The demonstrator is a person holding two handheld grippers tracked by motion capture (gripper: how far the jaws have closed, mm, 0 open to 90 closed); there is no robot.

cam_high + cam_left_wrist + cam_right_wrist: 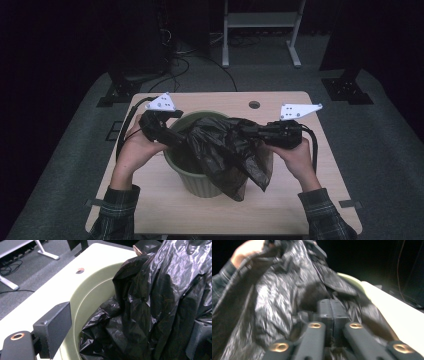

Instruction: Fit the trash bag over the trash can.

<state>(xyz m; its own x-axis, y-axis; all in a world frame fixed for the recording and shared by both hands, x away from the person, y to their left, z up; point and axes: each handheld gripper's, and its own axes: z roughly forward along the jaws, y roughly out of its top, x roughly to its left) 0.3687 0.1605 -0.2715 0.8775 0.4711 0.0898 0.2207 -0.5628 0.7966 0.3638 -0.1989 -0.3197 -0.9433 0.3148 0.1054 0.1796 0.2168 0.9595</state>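
Black bag (227, 150) hangs over the green bin (200, 182) at worktop (280, 205) centre, half inside, half draped on the near-right rim. R tool (250, 131) is clenched on the bag's film. L tool (125, 340) stands released, jaws astride the bag's left part, w/ the bin rim just beside it.

High view overhead facing forward-down, both gripper views close, sharing black bag (227, 150).
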